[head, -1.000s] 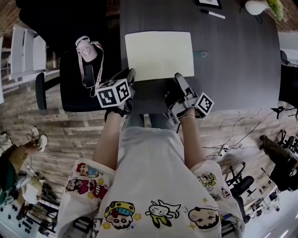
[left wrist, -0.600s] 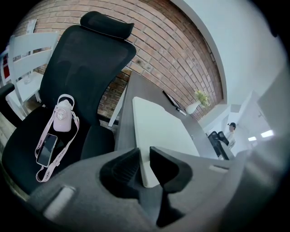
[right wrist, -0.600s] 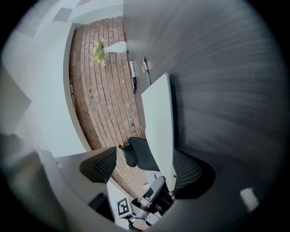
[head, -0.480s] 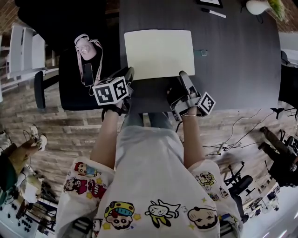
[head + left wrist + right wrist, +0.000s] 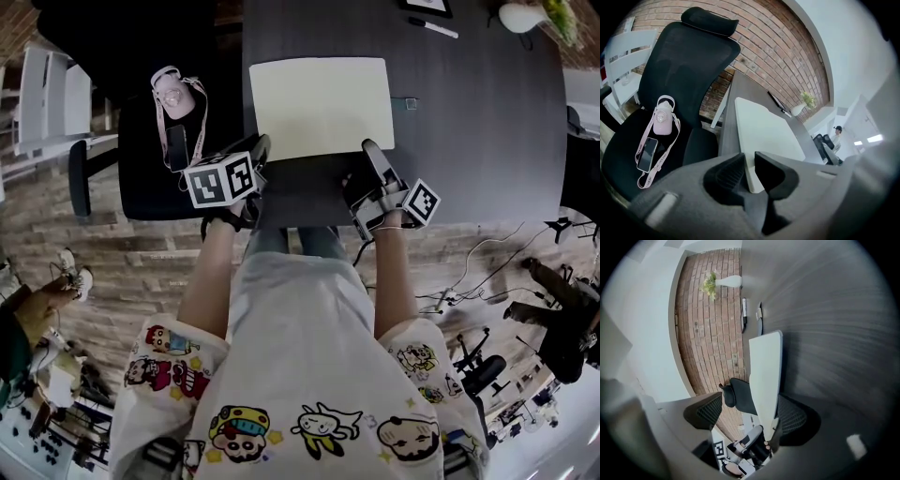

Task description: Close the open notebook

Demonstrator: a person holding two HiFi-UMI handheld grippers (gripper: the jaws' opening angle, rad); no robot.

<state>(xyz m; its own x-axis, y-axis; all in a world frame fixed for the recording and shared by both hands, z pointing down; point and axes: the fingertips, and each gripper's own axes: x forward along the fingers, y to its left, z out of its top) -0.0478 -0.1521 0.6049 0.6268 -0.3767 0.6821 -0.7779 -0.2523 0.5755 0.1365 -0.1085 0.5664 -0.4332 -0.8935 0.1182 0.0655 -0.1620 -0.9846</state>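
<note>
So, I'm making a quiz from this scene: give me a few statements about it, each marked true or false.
1. A corner of the notebook sits between the left gripper's jaws. True; those jaws have just been closing, and whether they press on it yet is unclear.
2. The right gripper's jaws are shut tight. False: they stand wide apart, the notebook's edge between them.
3. A phone lies on the office chair beside a pink bottle. True.
4. The marker lies on the notebook. False: it lies on the table, beyond the notebook and apart from it.
</note>
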